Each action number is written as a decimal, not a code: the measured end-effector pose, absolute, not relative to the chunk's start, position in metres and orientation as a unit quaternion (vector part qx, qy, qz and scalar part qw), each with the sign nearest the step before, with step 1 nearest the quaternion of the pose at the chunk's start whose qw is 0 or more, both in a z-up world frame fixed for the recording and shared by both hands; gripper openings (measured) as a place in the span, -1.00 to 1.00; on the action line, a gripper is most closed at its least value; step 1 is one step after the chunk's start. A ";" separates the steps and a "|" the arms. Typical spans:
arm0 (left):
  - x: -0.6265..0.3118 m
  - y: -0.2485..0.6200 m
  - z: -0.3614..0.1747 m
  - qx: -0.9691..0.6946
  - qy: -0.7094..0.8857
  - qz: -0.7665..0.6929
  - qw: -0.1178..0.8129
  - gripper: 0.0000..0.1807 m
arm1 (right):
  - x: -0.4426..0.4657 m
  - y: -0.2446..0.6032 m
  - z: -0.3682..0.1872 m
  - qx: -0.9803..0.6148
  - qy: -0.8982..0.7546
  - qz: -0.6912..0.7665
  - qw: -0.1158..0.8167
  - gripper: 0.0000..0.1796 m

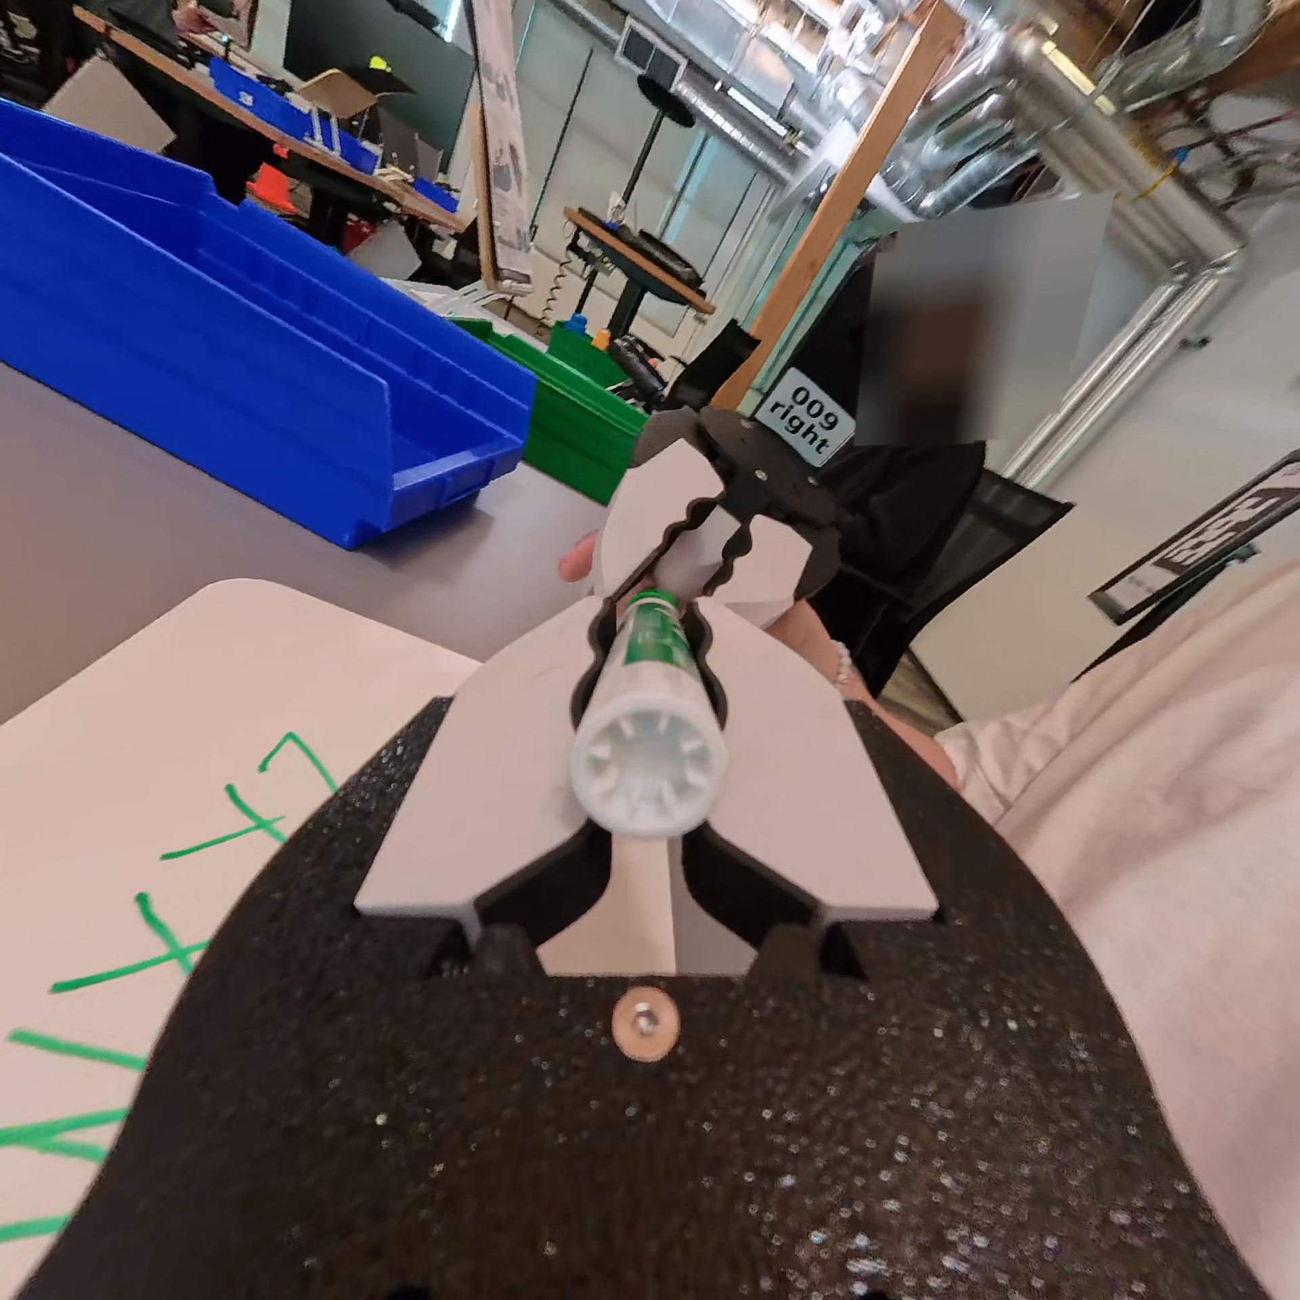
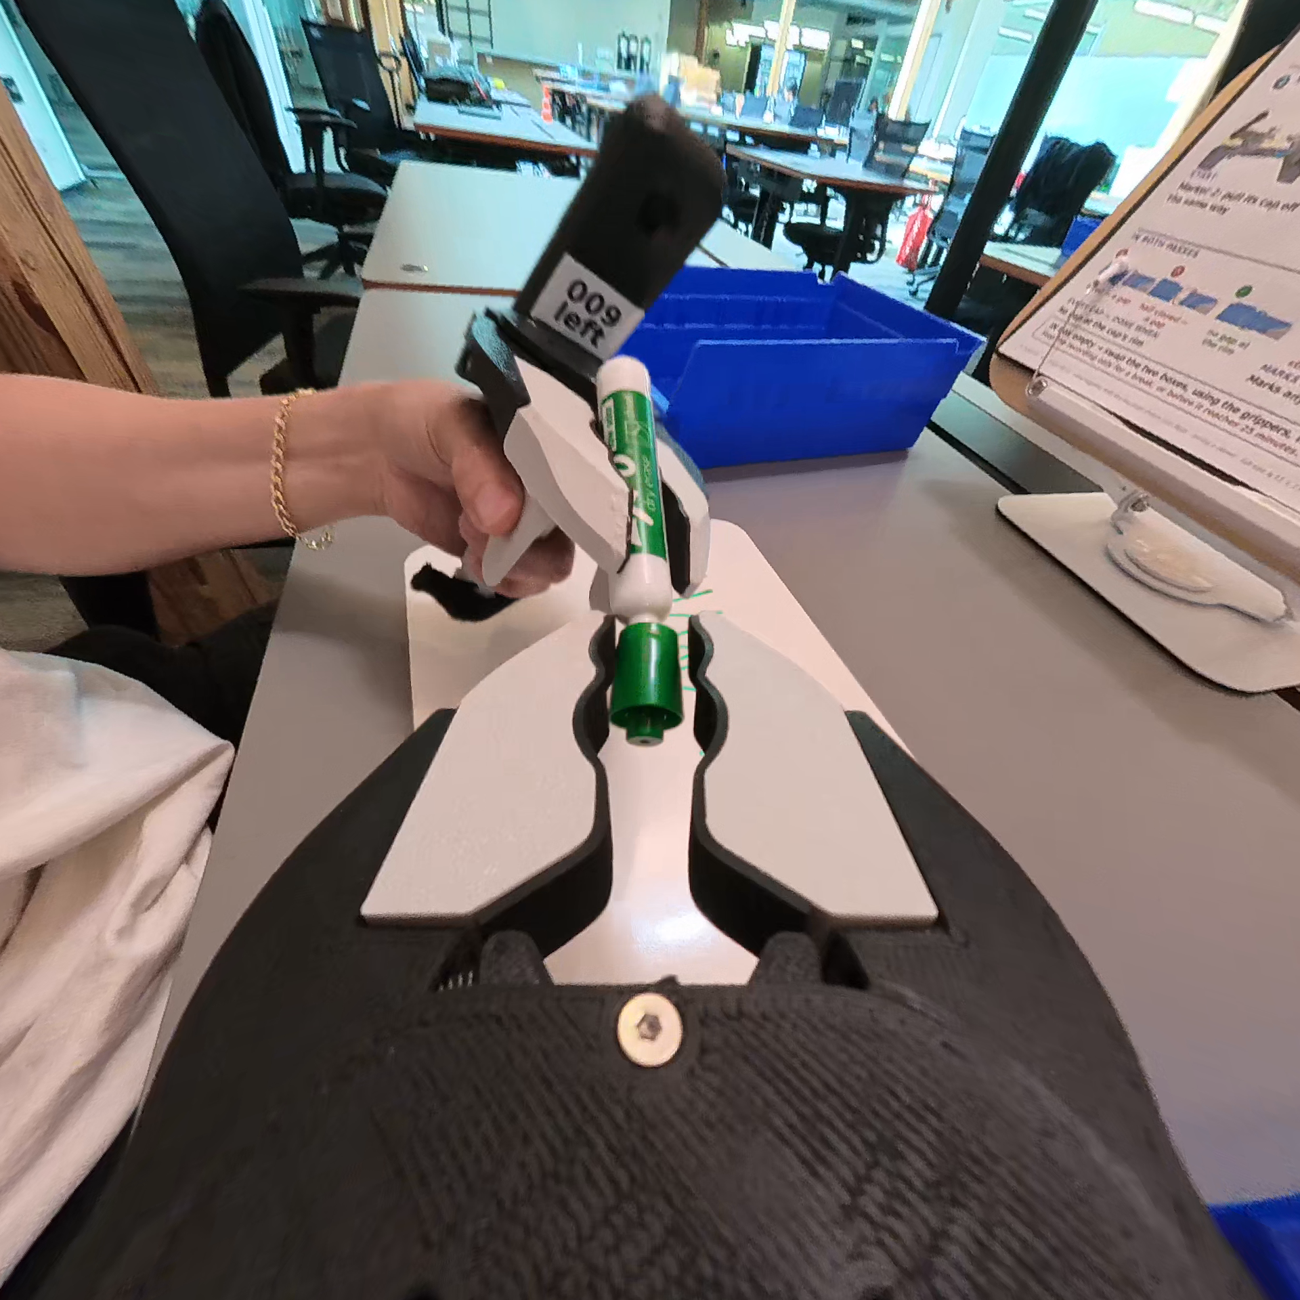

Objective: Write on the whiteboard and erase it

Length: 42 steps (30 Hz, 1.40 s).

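While a grey bench (image 2: 950,633) is carrying everything, a blue plastic bin (image 2: 795,380) is sitting toward its far edge, and a green bin (image 1: 570,422) is standing just beside the blue one in the left wrist view. A white whiteboard (image 2: 450,633) is lying flat on the bench near the person's edge, with green marker strokes (image 1: 232,837) showing on its surface. An instruction sheet on a tilted stand (image 2: 1161,338) is sitting at the bench's right side.

A person's hand (image 2: 436,478), wearing a gold chain bracelet (image 2: 281,471), is gripping the left gripper (image 2: 633,556) above the whiteboard. Its fingers are clamping the white-and-green barrel of a dry-erase marker (image 2: 633,478), which is tilting slightly, capped end pointing down. In the left wrist view the marker's (image 1: 651,703) open white rear end is facing the camera between the closed fingers of the left gripper (image 1: 651,633).

The right gripper (image 2: 647,661) is meeting it from the near side, its fingers closing around the green cap (image 2: 646,675), which is touching the marker's lower end. Whether the cap is fully seated cannot be told. A black eraser (image 2: 457,591) is lying on the whiteboard's far left corner, partly hidden behind the hand.
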State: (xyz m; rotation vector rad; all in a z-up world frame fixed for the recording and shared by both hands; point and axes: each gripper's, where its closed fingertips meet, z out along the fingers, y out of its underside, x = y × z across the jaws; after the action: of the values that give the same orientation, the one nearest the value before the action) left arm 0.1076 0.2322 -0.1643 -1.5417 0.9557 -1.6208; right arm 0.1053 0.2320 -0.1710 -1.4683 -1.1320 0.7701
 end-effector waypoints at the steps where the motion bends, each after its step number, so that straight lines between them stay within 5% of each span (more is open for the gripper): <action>1: 0.108 0.232 -0.163 -0.589 0.359 -0.638 0.343 -0.79 | 0.106 0.232 -0.170 -0.613 -0.475 0.326 0.540 -0.78; 21: 0.100 0.228 -0.139 -0.485 0.225 -0.796 0.283 -0.79 | 0.100 0.226 -0.143 -0.549 -0.476 0.306 0.615 -0.78; 42: 0.102 0.221 -0.134 -0.512 0.259 -0.763 0.297 -0.78 | 0.094 0.220 -0.140 -0.546 -0.448 0.355 0.612 -0.79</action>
State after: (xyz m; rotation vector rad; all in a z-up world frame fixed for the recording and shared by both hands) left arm 0.1018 0.2209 -0.1344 -1.3612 0.6890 -2.0281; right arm 0.0939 0.2198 -0.1398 -1.2597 -1.0338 0.8200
